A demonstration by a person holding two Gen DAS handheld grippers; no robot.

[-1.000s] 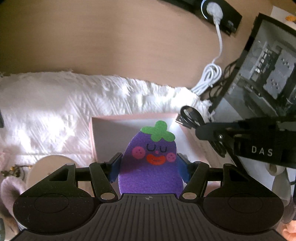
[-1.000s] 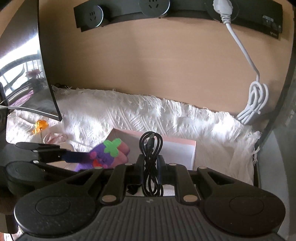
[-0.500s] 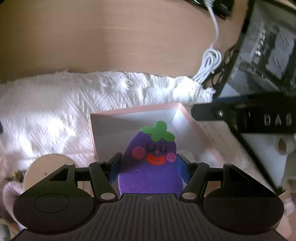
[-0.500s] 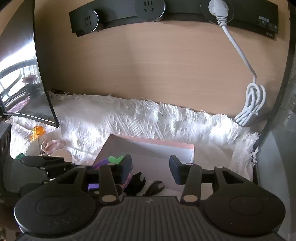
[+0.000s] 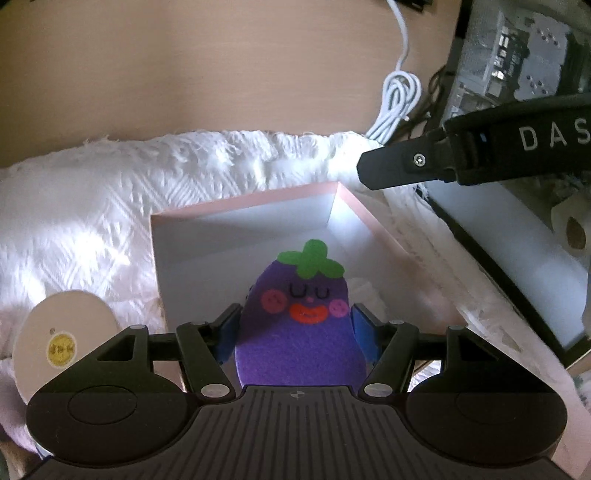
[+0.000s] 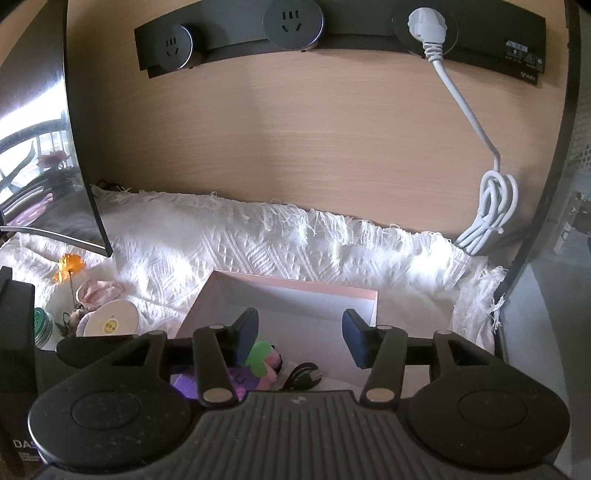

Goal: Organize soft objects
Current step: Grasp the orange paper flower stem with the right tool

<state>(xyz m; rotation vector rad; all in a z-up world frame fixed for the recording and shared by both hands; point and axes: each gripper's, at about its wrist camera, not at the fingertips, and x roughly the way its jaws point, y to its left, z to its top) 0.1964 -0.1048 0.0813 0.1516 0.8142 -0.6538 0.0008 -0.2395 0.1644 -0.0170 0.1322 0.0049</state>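
Leftmost in the left wrist view, a round white lid with a yellow sticker (image 5: 64, 334) lies on the white textured cloth (image 5: 81, 206). Just right of it sits the pink box (image 5: 243, 201), open top, white inside, on that cloth. Left gripper (image 5: 295, 326) is clenched on the purple felt eggplant (image 5: 301, 332): both blue pads touch its sides, toy upright, face toward camera, green leaf top over the box's near half. Something white and crumpled (image 5: 364, 290) lies in the box behind the toy, can't tell what. Far right, the other gripper's black finger (image 5: 402, 166) hangs above the box's far right corner, with a coiled white cable (image 5: 400, 92) against the wood wall behind.

Right wrist view, left to right: curved dark screen (image 6: 48, 155) at far left, orange flower (image 6: 70, 266) and pinkish fabric item (image 6: 98, 291) on the cloth, same lid (image 6: 110, 321) nearer. Right gripper (image 6: 301, 338) is released, jaws wide apart, holding nothing, hovering over the near side of the box (image 6: 295, 286). Below it, inside the box, the eggplant's green top (image 6: 258, 358) shows at left, touching something pink (image 6: 273, 365), and a black coiled cable (image 6: 301, 376) lies just right of them on the box floor. Far right, a white plug (image 6: 424, 26) sits in the black socket strip (image 6: 332, 33).
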